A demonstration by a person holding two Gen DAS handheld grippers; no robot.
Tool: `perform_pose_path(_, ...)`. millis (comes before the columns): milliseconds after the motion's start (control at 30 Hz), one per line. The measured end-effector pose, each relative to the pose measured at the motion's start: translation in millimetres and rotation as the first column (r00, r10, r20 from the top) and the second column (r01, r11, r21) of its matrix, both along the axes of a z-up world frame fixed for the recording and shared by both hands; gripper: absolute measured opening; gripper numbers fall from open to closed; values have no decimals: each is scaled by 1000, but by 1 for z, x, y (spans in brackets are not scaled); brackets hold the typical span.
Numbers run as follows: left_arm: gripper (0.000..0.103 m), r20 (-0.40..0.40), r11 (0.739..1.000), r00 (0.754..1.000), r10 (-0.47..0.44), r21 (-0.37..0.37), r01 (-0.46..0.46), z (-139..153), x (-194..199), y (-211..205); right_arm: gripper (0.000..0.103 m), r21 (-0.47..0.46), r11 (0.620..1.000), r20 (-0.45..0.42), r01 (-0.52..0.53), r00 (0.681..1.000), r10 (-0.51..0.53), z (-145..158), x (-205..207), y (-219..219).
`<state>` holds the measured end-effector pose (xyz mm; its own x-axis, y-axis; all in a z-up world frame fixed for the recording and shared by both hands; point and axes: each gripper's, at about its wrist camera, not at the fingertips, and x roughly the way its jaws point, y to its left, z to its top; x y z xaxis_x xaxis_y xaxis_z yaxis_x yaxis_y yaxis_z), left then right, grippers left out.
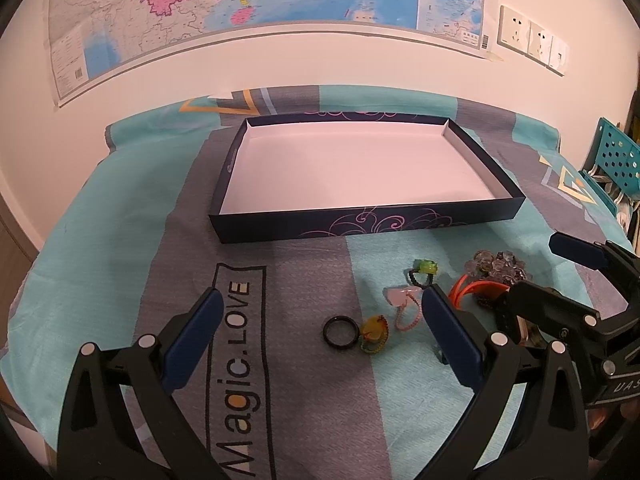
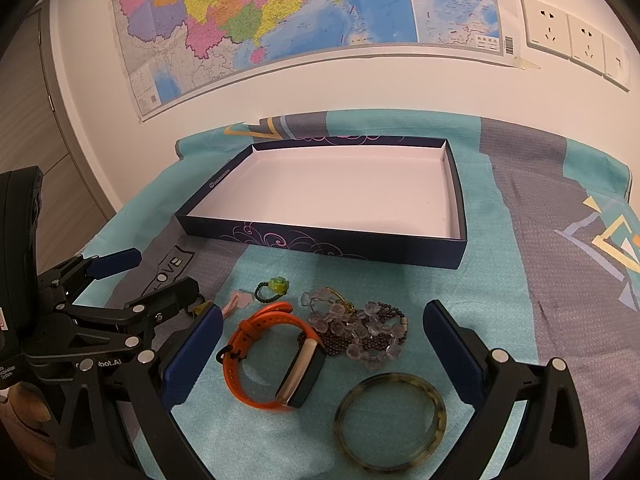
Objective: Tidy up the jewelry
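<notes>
A shallow dark blue box [image 1: 400, 226] [image 2: 320, 240] with a white inside lies empty on the bedspread. In the left wrist view a black ring [image 1: 339, 332], a yellow charm [image 1: 374, 332], a pink charm [image 1: 402, 298] and a green ring [image 1: 424, 270] lie between the fingers of my open left gripper [image 1: 322, 300]. In the right wrist view my open right gripper [image 2: 322, 316] frames an orange wristband [image 2: 260, 354], a clear bead bracelet [image 2: 356, 328] and a dark bangle [image 2: 390, 422]. The green ring [image 2: 274, 288] lies further out. The left gripper [image 2: 160, 280] sits at the left edge.
A teal and grey bedspread [image 1: 120, 240] covers the surface, which ends at a wall with a map [image 1: 240, 8] and sockets [image 2: 576, 36]. A teal perforated rack [image 1: 616, 160] stands at the right. The right gripper [image 1: 580, 280] reaches in from the right of the left wrist view.
</notes>
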<state>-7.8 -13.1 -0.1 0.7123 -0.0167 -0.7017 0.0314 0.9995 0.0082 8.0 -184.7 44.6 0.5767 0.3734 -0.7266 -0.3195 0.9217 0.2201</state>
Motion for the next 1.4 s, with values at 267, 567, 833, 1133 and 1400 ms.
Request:
perform_pose_path(267,98,0,1000,1000,0,0,0,0,0,0,97,0,1000,-2,1,1000,-1,0,0,0)
perform_pose_path(567,98,0,1000,1000,-2,1,2,0,0,0,97,-1,1000,-8,3,1000,-3,0,0,-1)
perform_pose_path(833,98,0,1000,1000,-5,1,5,1,0,2,97,0,1000,-5,8,1000,-8,0,-1,-2)
perform_pose_path(1133,98,-4,1000,1000,-20,-1,20,1,1,0,97,-3,1000,-1,9,1000,-9,1,-1,-4)
perform_pose_path(1400,98,-8,999,999,-53,-11,53,0,1,-6,97,11,1000,-15,26,1000,-26,1,-2,-16)
